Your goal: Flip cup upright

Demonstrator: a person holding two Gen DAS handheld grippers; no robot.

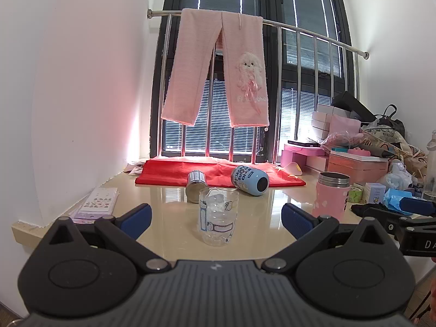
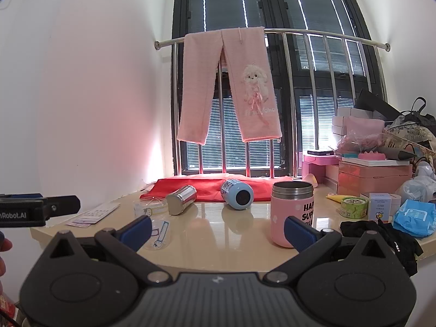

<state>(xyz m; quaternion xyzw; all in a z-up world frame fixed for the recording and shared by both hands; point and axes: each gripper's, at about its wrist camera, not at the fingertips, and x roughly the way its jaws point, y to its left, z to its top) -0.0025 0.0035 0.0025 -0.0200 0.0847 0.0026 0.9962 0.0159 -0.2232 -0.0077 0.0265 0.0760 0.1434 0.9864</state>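
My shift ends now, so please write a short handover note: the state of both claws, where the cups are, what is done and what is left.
Left claw: open, holds nothing. The clear glass stands upright just ahead of it.
Right claw: open, holds nothing.
Cups on the table: the pink cup is upright at the right. The steel cup and blue cup lie on their sides at the edge of the red cloth.
Done: clear glass and pink cup stand.
Left: set the steel cup and blue cup upright.
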